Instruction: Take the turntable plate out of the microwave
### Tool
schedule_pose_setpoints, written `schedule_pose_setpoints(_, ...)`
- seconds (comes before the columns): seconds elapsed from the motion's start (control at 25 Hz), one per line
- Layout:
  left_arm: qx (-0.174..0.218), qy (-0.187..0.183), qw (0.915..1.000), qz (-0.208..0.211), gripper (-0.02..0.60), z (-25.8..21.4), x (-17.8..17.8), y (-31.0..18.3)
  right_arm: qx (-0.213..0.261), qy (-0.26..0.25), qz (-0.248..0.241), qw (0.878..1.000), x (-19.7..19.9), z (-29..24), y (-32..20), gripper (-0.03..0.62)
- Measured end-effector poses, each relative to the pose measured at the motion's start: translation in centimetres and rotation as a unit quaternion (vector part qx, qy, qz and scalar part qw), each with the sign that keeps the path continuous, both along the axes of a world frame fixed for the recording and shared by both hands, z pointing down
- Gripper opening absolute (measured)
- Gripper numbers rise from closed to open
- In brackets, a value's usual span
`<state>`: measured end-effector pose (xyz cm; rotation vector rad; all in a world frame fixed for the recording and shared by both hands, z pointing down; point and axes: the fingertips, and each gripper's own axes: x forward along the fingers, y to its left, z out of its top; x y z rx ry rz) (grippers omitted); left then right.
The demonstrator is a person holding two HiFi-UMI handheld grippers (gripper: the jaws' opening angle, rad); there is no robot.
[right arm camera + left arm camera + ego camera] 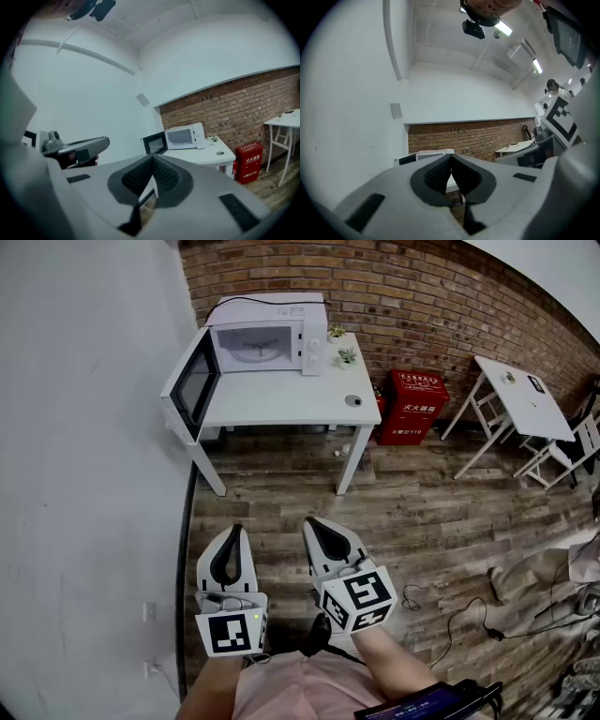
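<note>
A white microwave (267,338) stands at the back of a white table (281,395), its door (194,382) swung open to the left. Inside, the pale turntable plate (253,353) lies on the cavity floor. The right gripper view shows the same microwave (183,136) far ahead. Both grippers hang low over the wooden floor, well short of the table. My left gripper (232,530) is shut with nothing in it, tips touching (451,156). My right gripper (310,522) is shut and empty too (153,158).
Two small potted plants (342,343) and a round dark object (353,400) sit on the table's right side. A red fire-extinguisher box (411,407) stands by the brick wall. A white folding table (522,404) is at right. Cables (459,620) lie on the floor.
</note>
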<state>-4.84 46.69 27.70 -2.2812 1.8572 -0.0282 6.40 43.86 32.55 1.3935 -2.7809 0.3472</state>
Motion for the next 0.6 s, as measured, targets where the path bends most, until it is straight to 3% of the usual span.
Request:
schedule_pose_setpoints(0.16,-0.02,0.011,0.9997,-0.003,0.008,0.9,1.2,-0.5,-0.002,-0.001,-0.004,1.0,0.9,0.5,-0.6,0.003)
schedule_pose_setpoints(0.4,-0.013,0.002,0.9998,-0.013,0.009,1.0,2.6,-1.6,0.001,-0.016,-0.004,1.0,2.9,0.5,-2.1,0.006)
schedule_pose_setpoints(0.44,-0.01,0.006,0.9998,-0.013,0.025,1.0,2.9,-1.8,0.001,-0.021,-0.009,1.0,3.1,0.5,-2.4,0.017)
schedule_pose_setpoints(0.48,-0.009,0.009,0.9998,-0.014,0.088,1.1,3.2,-2.0,0.0,-0.024,-0.014,1.0,3.4,0.6,-2.6,0.105)
schedule_pose_setpoints(0.6,-0.011,0.011,0.9996,-0.023,0.106,1.9,4.0,-2.7,0.001,-0.021,-0.022,1.0,4.2,1.0,-3.6,0.121)
